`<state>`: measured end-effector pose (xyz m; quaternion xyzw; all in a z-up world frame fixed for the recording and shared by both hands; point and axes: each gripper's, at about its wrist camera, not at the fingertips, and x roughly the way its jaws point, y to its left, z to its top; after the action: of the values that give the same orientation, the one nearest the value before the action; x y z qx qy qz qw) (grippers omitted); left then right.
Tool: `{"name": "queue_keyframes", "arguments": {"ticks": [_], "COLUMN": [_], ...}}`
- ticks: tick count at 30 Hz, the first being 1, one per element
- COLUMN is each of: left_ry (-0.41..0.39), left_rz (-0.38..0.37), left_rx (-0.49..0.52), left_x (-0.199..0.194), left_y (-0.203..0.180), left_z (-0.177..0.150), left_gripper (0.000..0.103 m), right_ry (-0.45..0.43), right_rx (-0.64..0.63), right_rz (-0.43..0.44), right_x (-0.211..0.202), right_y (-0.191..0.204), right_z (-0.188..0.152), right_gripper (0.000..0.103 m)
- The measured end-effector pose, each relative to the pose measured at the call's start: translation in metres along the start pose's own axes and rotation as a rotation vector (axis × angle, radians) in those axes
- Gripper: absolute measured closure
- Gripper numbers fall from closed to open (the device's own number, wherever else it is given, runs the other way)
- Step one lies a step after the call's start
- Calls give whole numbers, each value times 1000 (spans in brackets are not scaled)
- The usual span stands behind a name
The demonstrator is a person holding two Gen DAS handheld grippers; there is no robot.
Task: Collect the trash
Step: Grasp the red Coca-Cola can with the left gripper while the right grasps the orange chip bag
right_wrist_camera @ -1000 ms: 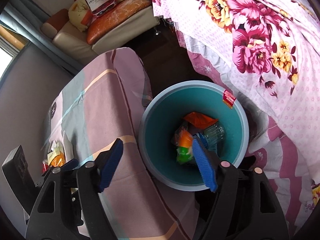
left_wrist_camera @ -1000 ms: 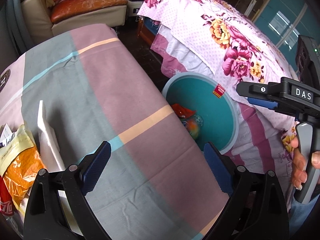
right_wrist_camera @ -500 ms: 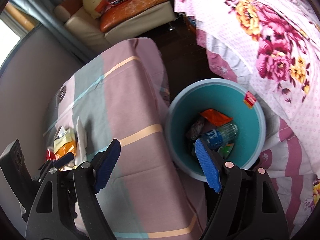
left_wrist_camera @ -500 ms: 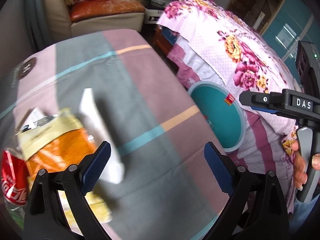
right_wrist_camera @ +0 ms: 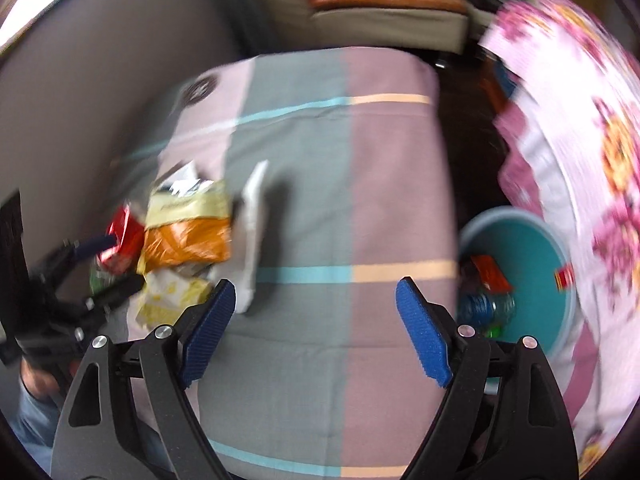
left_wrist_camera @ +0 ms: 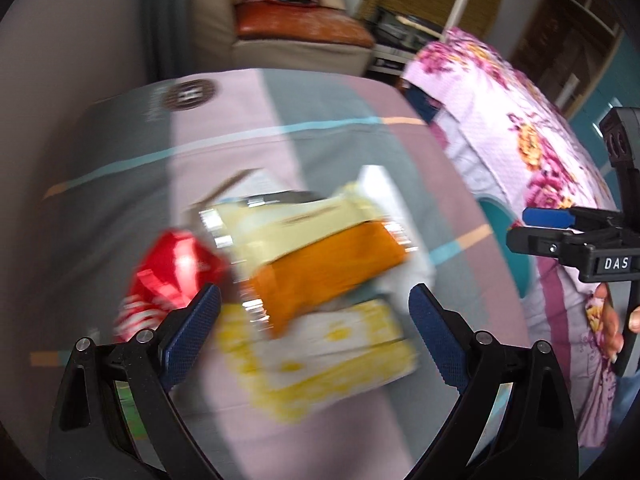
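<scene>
A pile of trash lies on the striped tablecloth: an orange and pale yellow bag, a red wrapper, a yellow-patterned packet and a white paper. My left gripper is open and empty just in front of the pile. My right gripper is open and empty over the table's middle. The teal bin stands on the floor at the right, holding a bottle and an orange wrapper. Both views are blurred.
A bed with a pink floral cover runs along the right, close to the bin. A cream sofa with an orange cushion stands behind the table. A grey wall bounds the table's left side.
Both grippers have swung left, away from the bin and towards the trash pile. The pile now sits centred before my left gripper. Both stay open.
</scene>
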<state>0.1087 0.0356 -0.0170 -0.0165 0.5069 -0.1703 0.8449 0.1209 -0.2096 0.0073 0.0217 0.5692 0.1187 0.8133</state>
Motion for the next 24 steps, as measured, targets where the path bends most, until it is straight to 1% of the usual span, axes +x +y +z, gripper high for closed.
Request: {"name": "queue_keyframes", "arguments": {"ticks": [3, 6, 11, 14, 20, 24], "left_ry": [-1, 6, 28, 44, 77, 64], "left_rz": [41, 68, 86, 88, 64, 47], "left_rx": [-32, -64, -94, -91, -69, -77], "left_x": [-5, -8, -1, 8, 29, 35], "left_y": [29, 55, 84, 91, 98, 104], "left_z": [-7, -14, -17, -15, -11, -10], "left_gripper": [8, 8, 8, 8, 8, 9], "right_ry": [36, 61, 82, 86, 101, 119], "right_rx": [-67, -100, -112, -101, -56, -48], "right_rz": [10, 18, 30, 34, 49, 69], "right_x": [12, 24, 41, 51, 73, 89], "right_y": [24, 43, 62, 67, 67, 70], "right_z": [10, 17, 27, 33, 45, 52], "right_gripper": [24, 24, 24, 24, 24, 24]}}
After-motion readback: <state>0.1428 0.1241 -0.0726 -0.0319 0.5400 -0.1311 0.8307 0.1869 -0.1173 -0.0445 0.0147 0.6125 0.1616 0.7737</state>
